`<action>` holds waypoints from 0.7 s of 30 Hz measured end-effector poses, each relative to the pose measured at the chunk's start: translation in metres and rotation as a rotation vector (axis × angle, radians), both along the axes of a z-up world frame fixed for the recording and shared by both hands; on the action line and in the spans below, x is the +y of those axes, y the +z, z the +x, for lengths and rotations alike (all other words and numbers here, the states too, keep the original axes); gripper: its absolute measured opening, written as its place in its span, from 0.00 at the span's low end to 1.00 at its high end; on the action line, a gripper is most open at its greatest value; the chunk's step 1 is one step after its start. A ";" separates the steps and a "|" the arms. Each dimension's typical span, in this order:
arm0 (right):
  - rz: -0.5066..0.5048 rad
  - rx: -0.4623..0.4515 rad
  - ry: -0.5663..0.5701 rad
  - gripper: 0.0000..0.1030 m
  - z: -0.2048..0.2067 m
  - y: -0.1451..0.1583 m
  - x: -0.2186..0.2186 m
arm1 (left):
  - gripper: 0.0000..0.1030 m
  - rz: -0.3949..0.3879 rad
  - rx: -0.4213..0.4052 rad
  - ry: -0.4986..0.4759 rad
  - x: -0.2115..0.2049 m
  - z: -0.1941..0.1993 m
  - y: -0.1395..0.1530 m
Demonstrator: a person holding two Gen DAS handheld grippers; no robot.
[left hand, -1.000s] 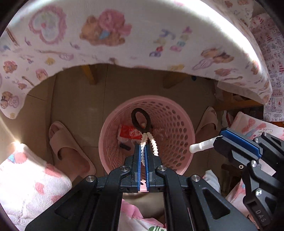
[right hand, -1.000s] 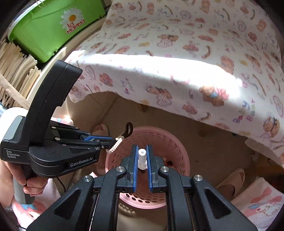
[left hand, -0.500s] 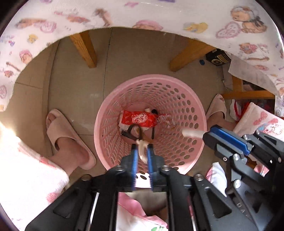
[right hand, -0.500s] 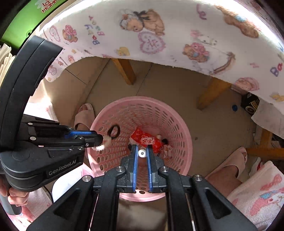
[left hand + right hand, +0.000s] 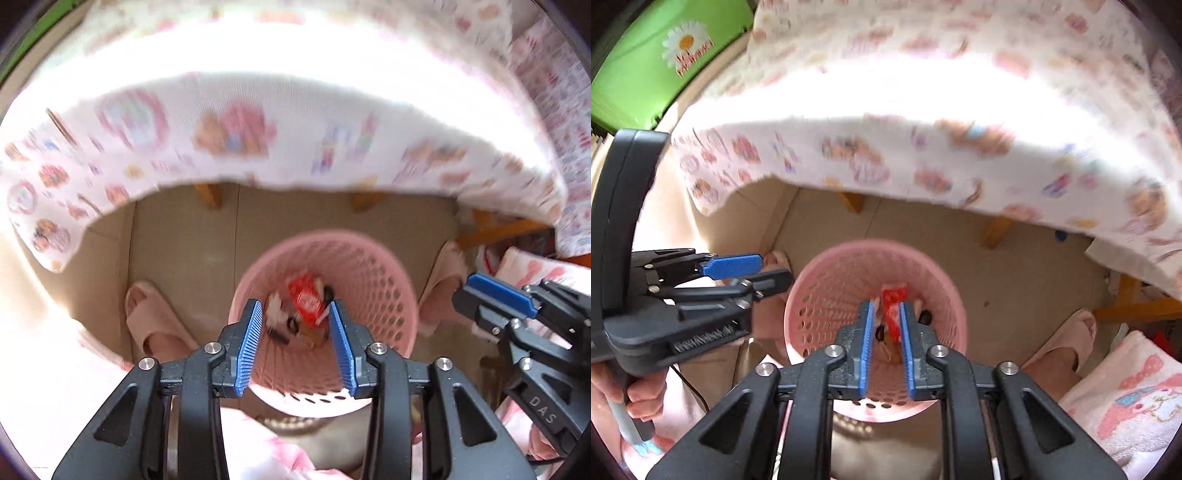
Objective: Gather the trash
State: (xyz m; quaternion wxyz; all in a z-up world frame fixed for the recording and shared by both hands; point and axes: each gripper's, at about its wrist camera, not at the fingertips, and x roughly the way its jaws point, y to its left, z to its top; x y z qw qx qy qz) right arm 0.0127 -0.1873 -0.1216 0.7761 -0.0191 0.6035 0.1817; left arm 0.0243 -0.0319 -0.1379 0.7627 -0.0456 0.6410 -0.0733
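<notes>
**Both grippers over the bin, nothing left in them**

So the biggest thing in both views was the tablecloth (image 5: pixel 258 122), white with a cartoon bear print, hanging across the whole top from about 9 to 3 o'clock, blurry and blown out by sunlight. Below it sat the basket (image 5: pixel 380 280), a pink plastic one full of holes, standing on the tan floor between two pink slippers (image 5: pixel 155 325).

The left gripper (image 5: pixel 295 343) hung right above the basket, pointing almost straight down. Its jaws were opening, with nothing between the blue pads, just the basket bottom showing through the gap. The right gripper (image 5: pixel 885 347) was the same story: jaws opening, narrower gap, nothing pinched. In the left view it sat at about 3 o'clock, just beside the basket rim.

My take on doing this step well: keep both tools centred over the mouth until the jaws are fully clear, so nothing catches on a pad or bounces off the rim, then lift straight up and mind the cloth edge.

Inside the basket: a red wrapper (image 5: pixel 306 299) in the middle, some whitish scraps (image 5: pixel 275 310) at its 9 o'clock, and small dark bits (image 5: pixel 293 325) I couldn't identify. The trash was at the bottom, well below the rim.
</notes>
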 end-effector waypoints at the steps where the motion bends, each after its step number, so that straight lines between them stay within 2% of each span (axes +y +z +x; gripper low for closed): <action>1: 0.005 -0.018 -0.008 0.22 0.000 0.006 -0.003 | 0.37 -0.003 -0.032 0.002 0.003 0.000 0.008; 3: 0.011 -0.055 -0.025 0.26 0.001 0.020 -0.006 | 0.39 0.012 -0.101 0.005 0.007 -0.001 0.024; 4: 0.010 -0.080 -0.039 0.31 0.002 0.027 -0.009 | 0.40 0.024 -0.137 0.005 0.008 -0.002 0.032; 7: 0.018 -0.163 -0.085 0.65 0.001 0.044 -0.019 | 0.40 0.018 -0.235 0.007 0.011 -0.005 0.054; 10: 0.039 -0.227 -0.103 0.69 0.001 0.062 -0.025 | 0.45 0.039 -0.353 0.023 0.016 -0.009 0.078; 13: 0.030 -0.306 -0.136 0.85 -0.002 0.077 -0.032 | 0.58 0.071 -0.482 0.055 0.023 -0.015 0.100; 15: 0.001 -0.381 -0.170 0.85 -0.004 0.087 -0.036 | 0.69 0.073 -0.551 0.081 0.029 -0.015 0.113; 17: -0.045 -0.450 -0.153 0.85 -0.004 0.096 -0.034 | 0.78 0.062 -0.591 0.083 0.032 -0.015 0.123; 19: -0.090 -0.488 -0.128 0.86 -0.004 0.099 -0.032 | 0.80 0.040 -0.624 0.081 0.033 -0.017 0.129; 21: -0.099 -0.505 -0.125 0.86 -0.006 0.101 -0.030 | 0.91 0.033 -0.646 0.090 0.033 -0.018 0.134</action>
